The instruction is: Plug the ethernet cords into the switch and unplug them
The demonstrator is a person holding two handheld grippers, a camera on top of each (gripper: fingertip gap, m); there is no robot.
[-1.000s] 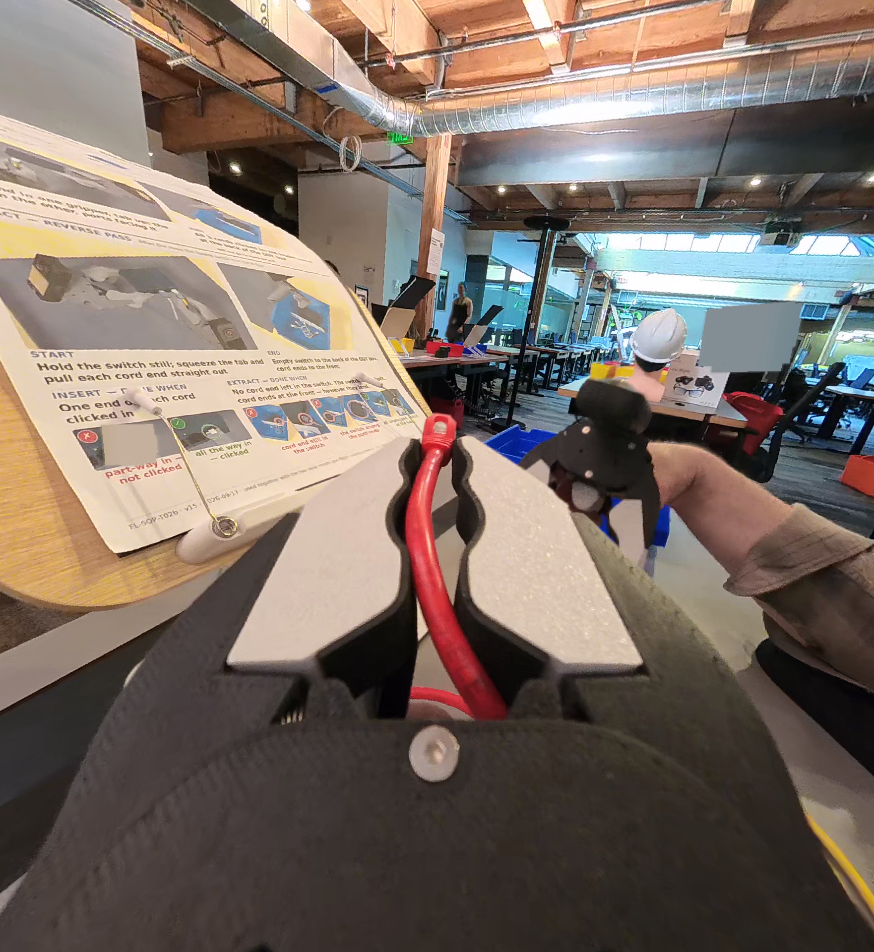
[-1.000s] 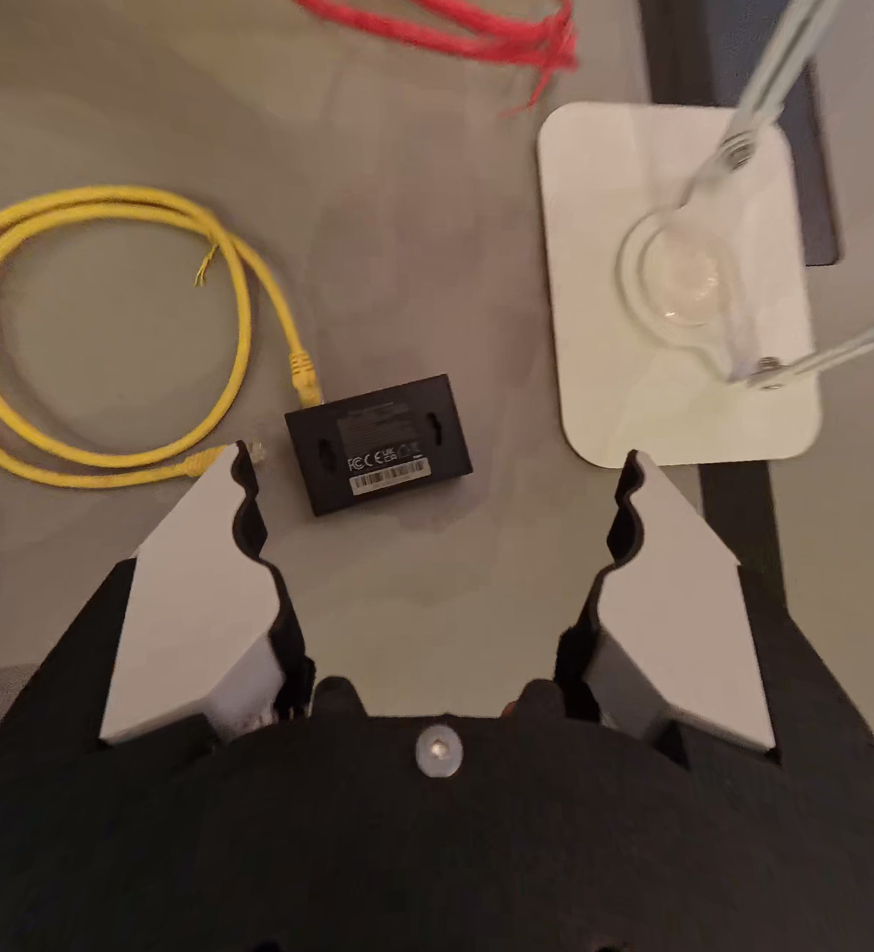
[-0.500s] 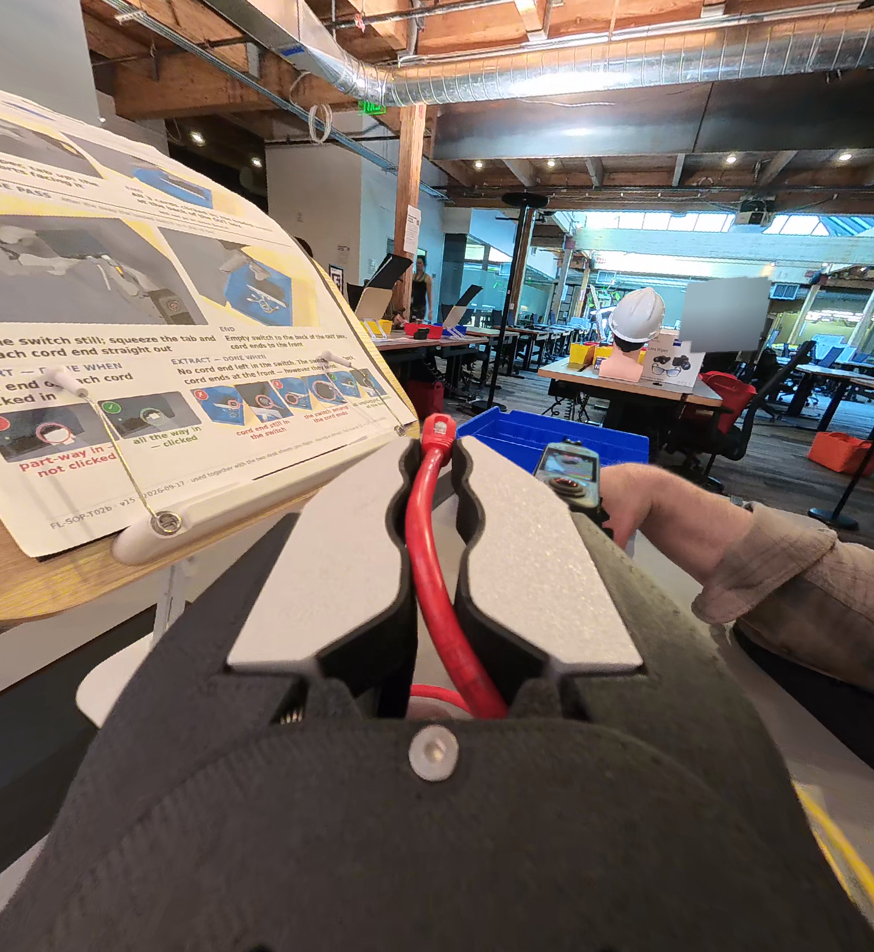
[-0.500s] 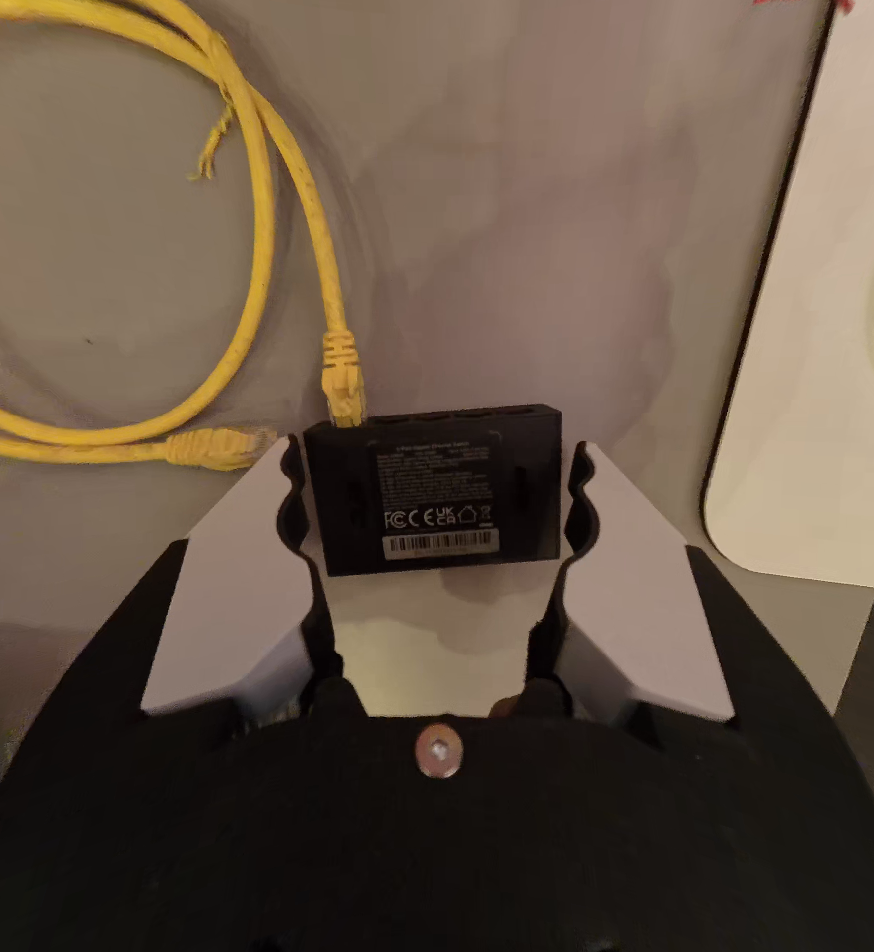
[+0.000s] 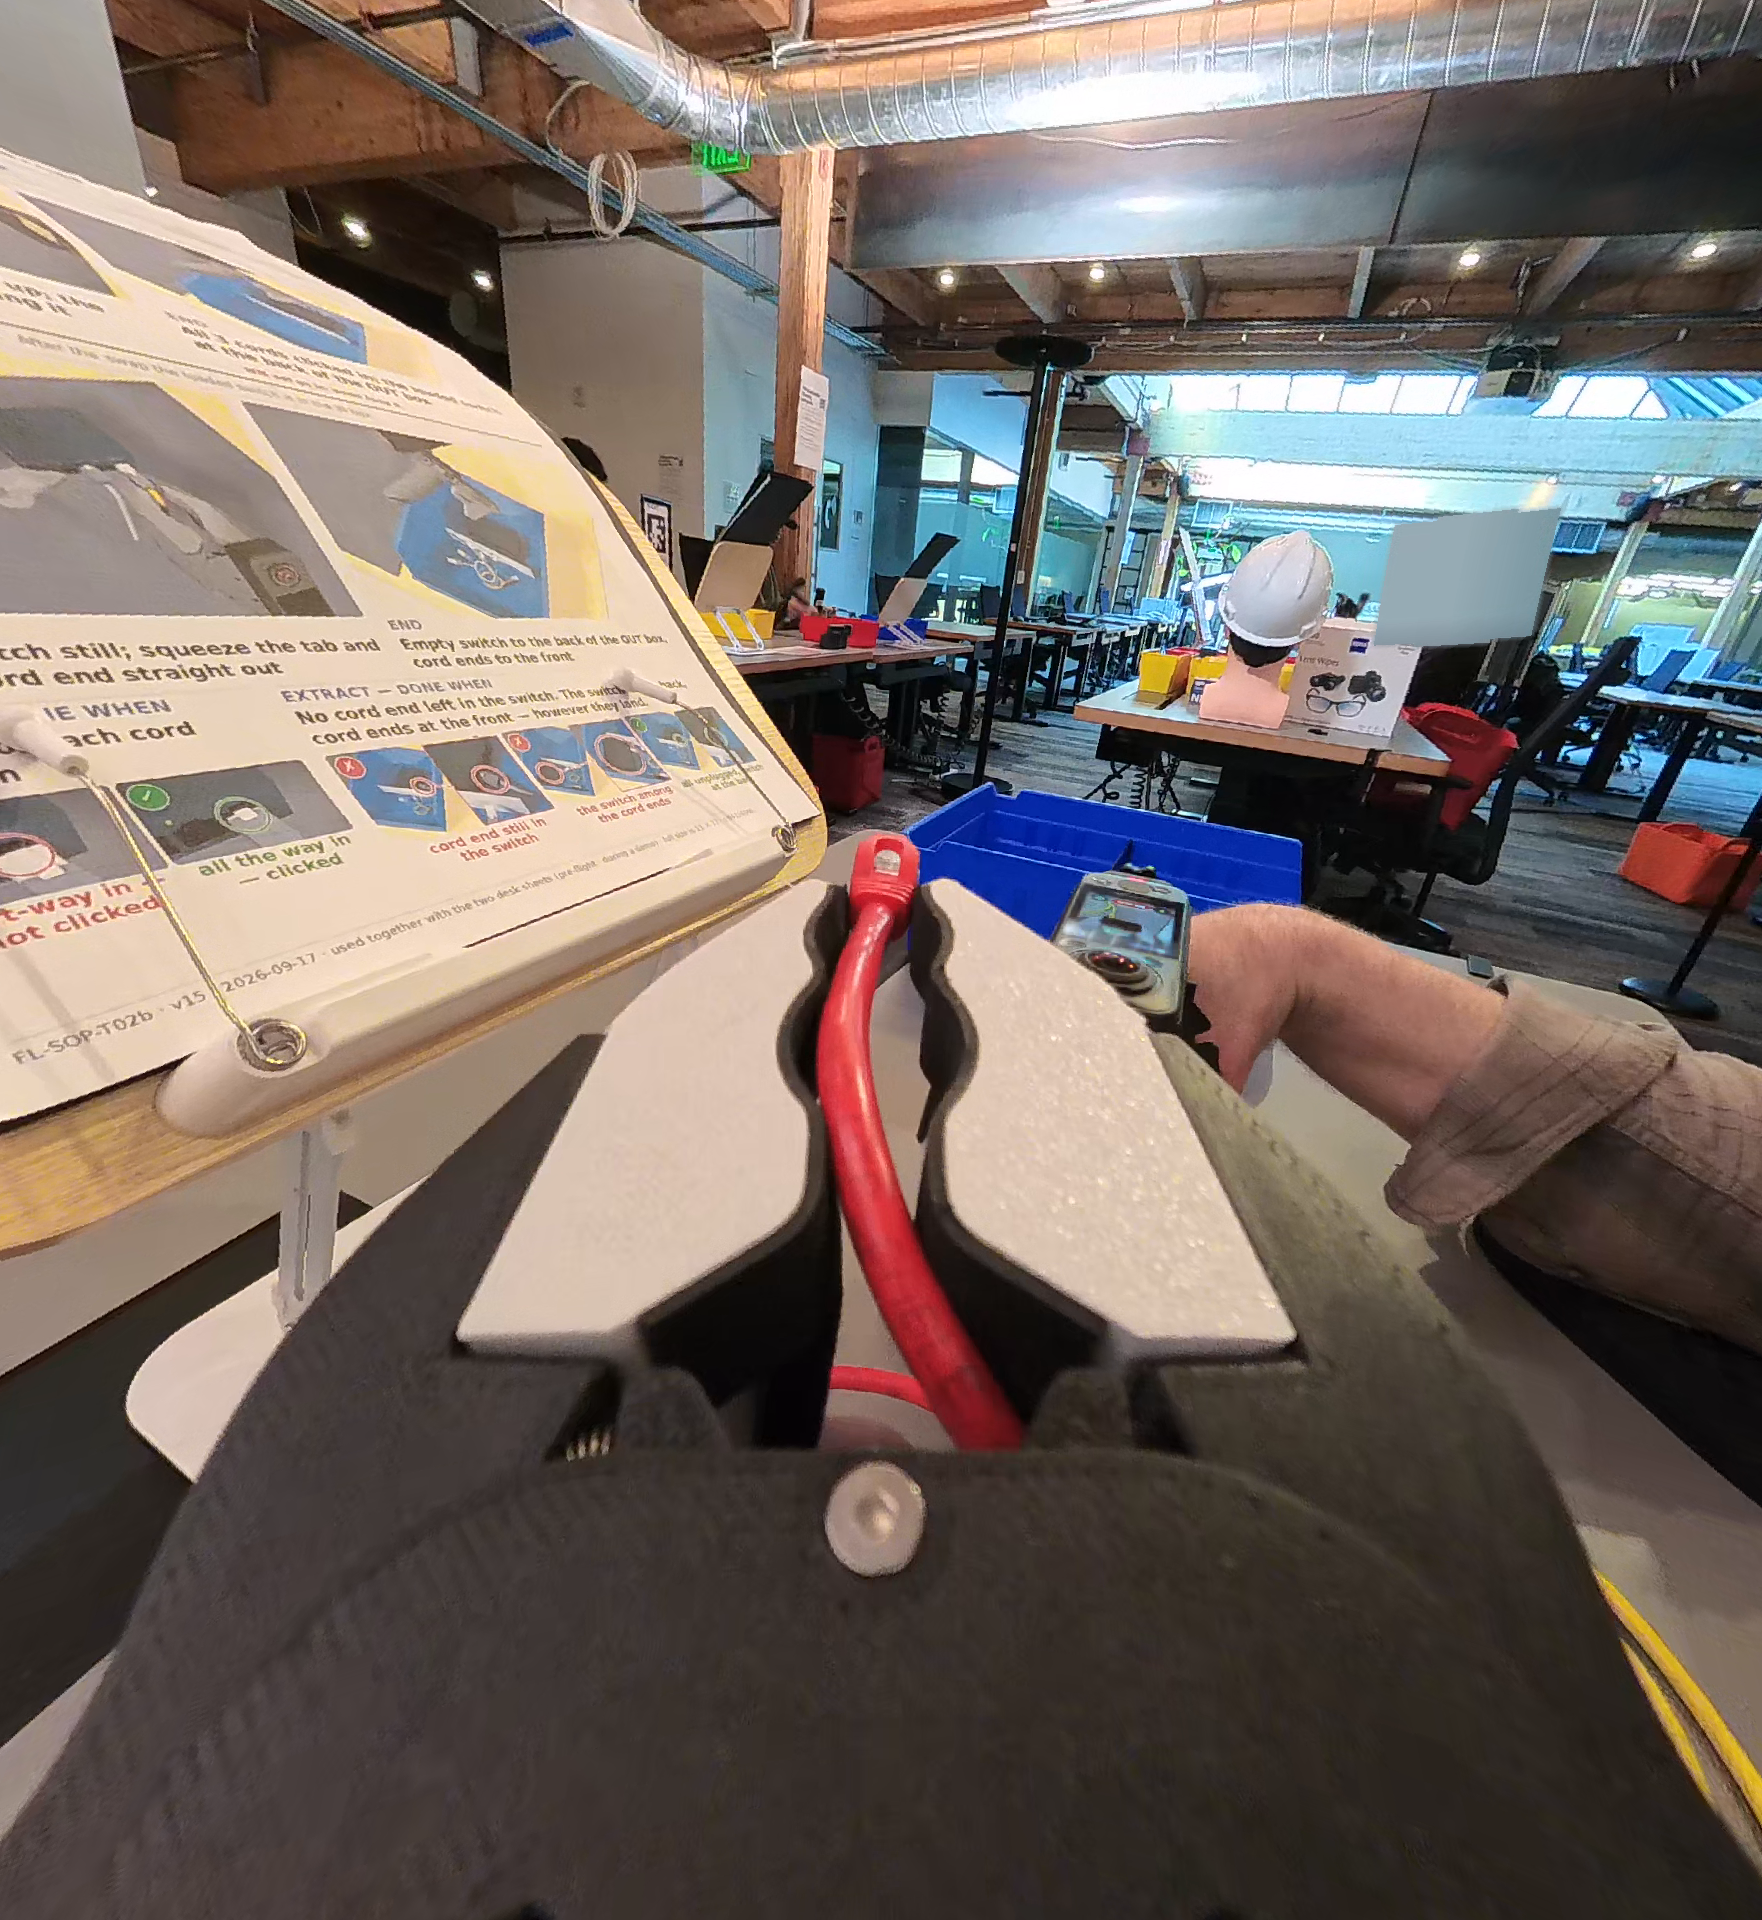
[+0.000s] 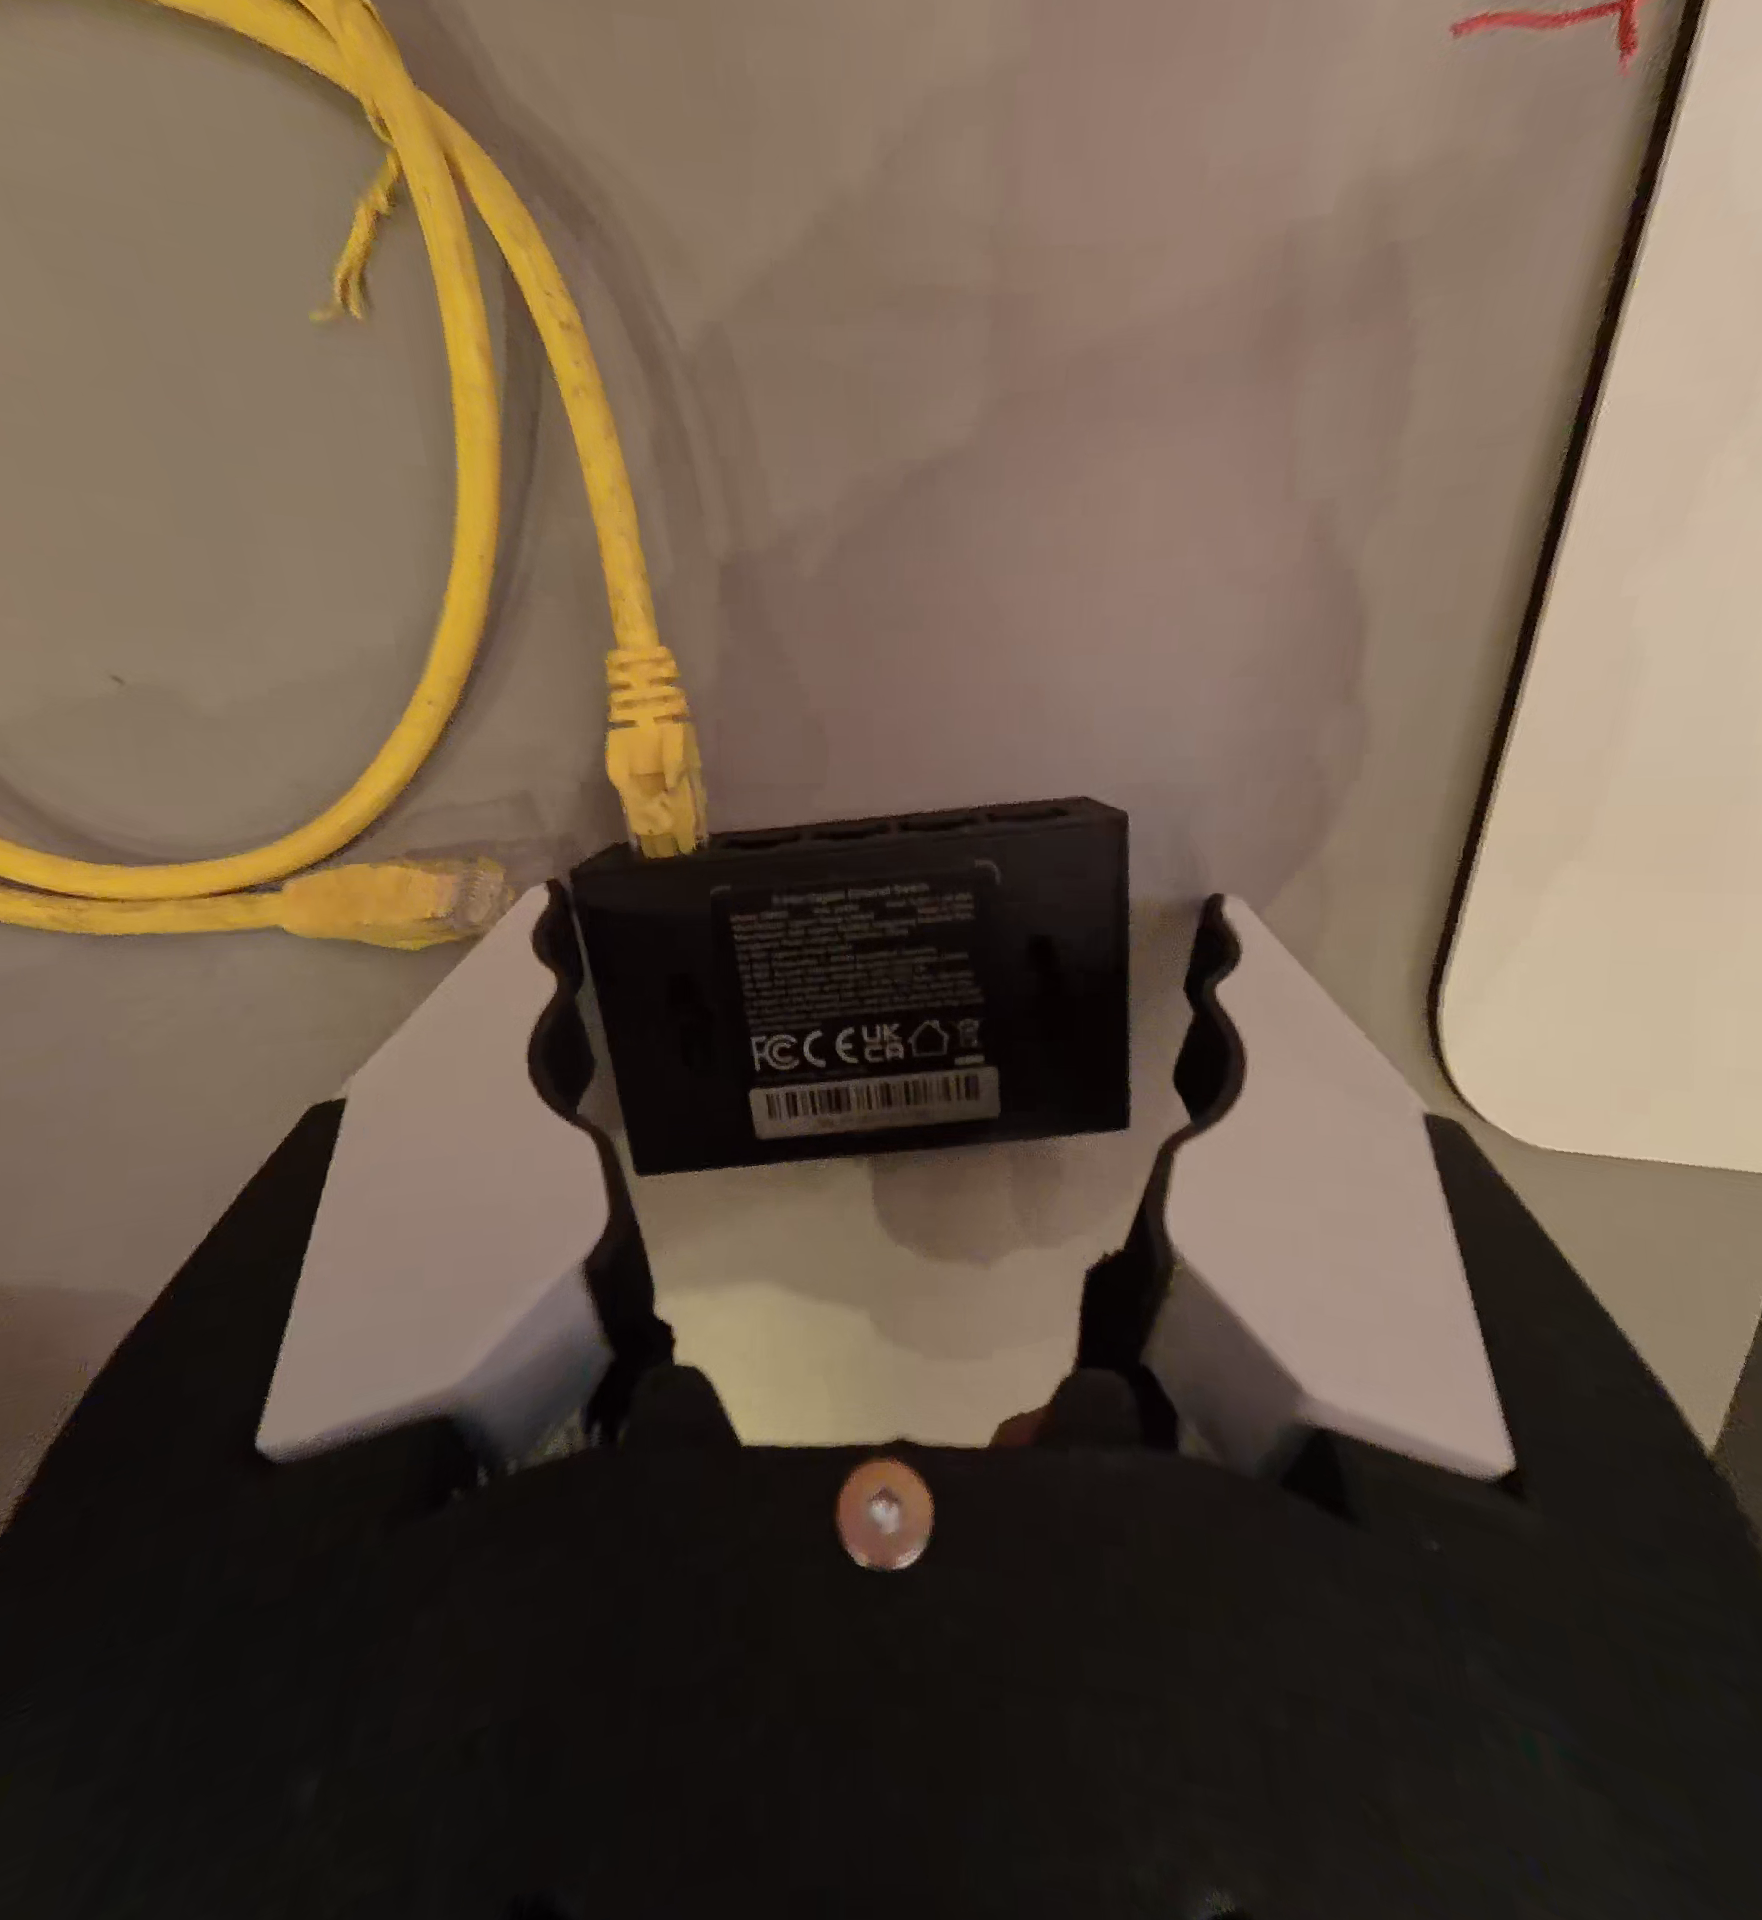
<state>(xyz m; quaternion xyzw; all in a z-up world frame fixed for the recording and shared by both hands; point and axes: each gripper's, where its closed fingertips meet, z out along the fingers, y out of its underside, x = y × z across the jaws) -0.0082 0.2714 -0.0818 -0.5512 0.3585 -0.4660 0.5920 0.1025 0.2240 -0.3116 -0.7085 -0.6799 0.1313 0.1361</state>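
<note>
My left gripper (image 5: pixel 872 914) is clamped on the red cord (image 5: pixel 861 1091), plug poking past the tips, short of the blue bin (image 5: pixel 1095 847) whose contents I cannot see, while my right gripper (image 6: pixel 877 940) stands wide around the black switch (image 6: pixel 856 987), 1 yellow cord (image 6: pixel 586 436) plugged into its far-left port.

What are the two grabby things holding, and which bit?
The left hand-held gripper pinches the red cord just behind its plug. The right hand-held gripper is open around the black switch, not gripping it yet.
</note>
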